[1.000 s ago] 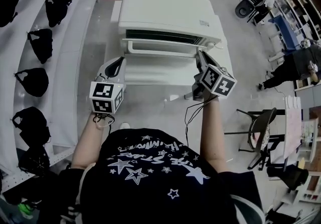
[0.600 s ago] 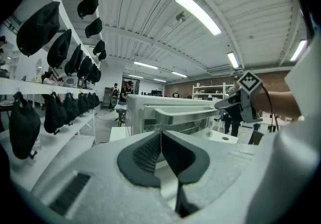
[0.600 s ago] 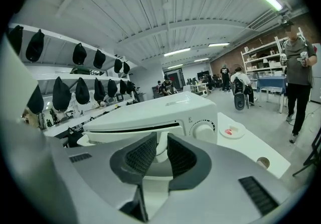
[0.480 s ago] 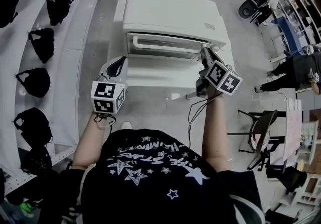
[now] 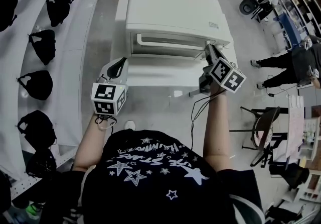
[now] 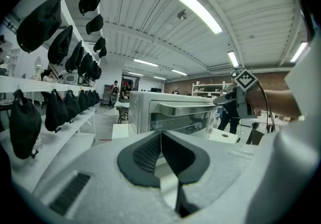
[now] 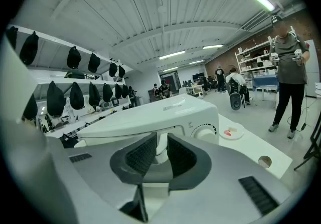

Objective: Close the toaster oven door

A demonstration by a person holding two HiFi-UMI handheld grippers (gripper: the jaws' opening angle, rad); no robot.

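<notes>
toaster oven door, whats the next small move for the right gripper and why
Probably push the door handle the last bit in toward the toaster oven, then let go. The right gripper is clamped on the handle's right end, and the door stands nearly upright, with what looks like a dark slit along its top edge.

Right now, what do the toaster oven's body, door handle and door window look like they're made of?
The toaster oven body: painted sheet metal or plastic, can't tell which; smooth white satin skin with a soft sheen. The door handle: likely plastic or coated metal, a pale semi-gloss bar. The door window: glass by the look, see-through with reflections.
</notes>
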